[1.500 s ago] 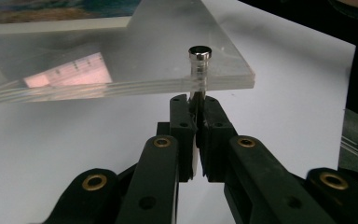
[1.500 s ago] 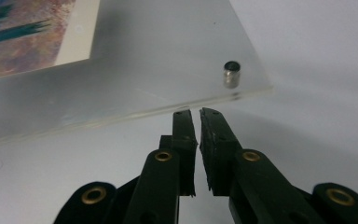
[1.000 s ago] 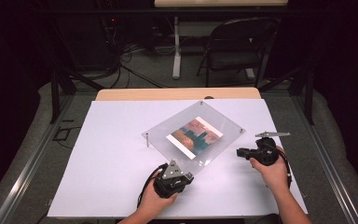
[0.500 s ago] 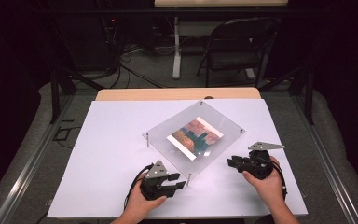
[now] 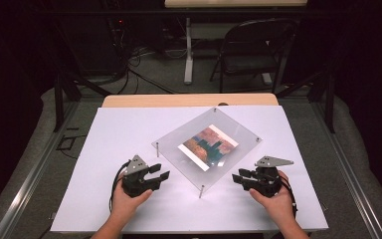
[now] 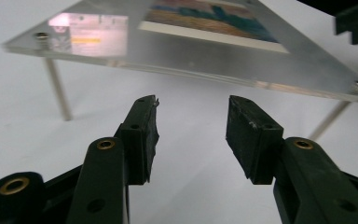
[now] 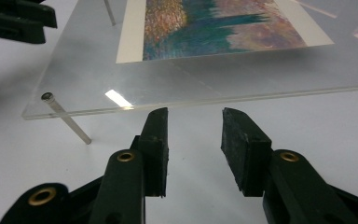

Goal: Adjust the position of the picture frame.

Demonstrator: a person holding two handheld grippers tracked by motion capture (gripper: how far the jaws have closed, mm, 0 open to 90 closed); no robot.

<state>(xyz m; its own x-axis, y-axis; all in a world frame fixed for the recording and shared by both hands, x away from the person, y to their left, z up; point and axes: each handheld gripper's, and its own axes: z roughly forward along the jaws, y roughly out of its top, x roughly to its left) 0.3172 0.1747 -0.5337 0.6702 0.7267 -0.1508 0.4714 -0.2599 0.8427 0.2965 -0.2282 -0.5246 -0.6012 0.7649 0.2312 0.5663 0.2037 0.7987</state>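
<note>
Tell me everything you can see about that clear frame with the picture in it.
The clear frame is a flat, see-through panel, seemingly acrylic, turned diamond-wise near the middle of the white table. Thin metal pins at its corners hold it level above the surface. A colourful print with a white border, in orange, red and teal, lies in it. Both grippers sit apart from it; nothing else touches it.

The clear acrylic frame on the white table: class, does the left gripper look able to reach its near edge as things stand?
Probably yes. The left gripper is open, level with the acrylic frame's near edge, with only bare white table between them.
</note>
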